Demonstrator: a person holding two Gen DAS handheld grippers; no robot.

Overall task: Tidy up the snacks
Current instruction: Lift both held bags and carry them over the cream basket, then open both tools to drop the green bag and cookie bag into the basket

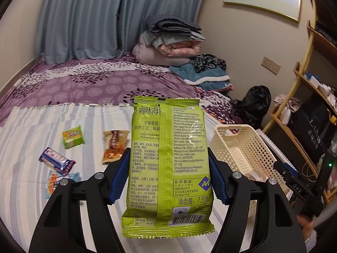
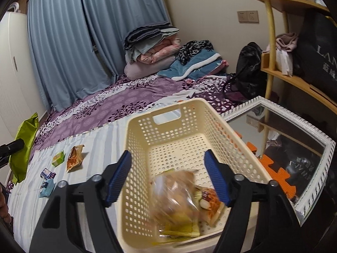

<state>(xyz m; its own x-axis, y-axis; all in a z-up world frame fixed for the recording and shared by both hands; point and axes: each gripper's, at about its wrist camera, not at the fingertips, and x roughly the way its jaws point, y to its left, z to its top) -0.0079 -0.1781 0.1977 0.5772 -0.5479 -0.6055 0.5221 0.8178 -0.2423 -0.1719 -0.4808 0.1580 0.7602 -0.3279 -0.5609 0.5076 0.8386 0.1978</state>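
1. Bed (image 1: 88, 80) fills most of both views: purple floral cover, striped sheet (image 1: 25, 139) laid over the near part.
2. Cream perforated basket (image 2: 189, 126) sits on the striped sheet at the bed's right side, just beside a white-framed mirror (image 2: 294, 130). A few snack packs lie at its bottom.
3. Left gripper (image 1: 168, 177) pinches the green seaweed pack (image 1: 168, 158) across its width, blue pads pressed on both side edges. Pack is upright, back side to the camera, lifted above the sheet, left of the basket.
4. Right gripper (image 2: 168, 179) hangs over the basket, jaws spread, pads touching nothing. A clear bag of brownish snacks (image 2: 174, 198) sits blurred below and between them, inside the basket.
5. Loose snacks on the sheet, left of the basket and apart from each other: orange-brown packet (image 1: 113, 146), small green packet (image 1: 73, 137), blue-white bar (image 1: 55, 161), light blue round-label packet (image 1: 53, 184).
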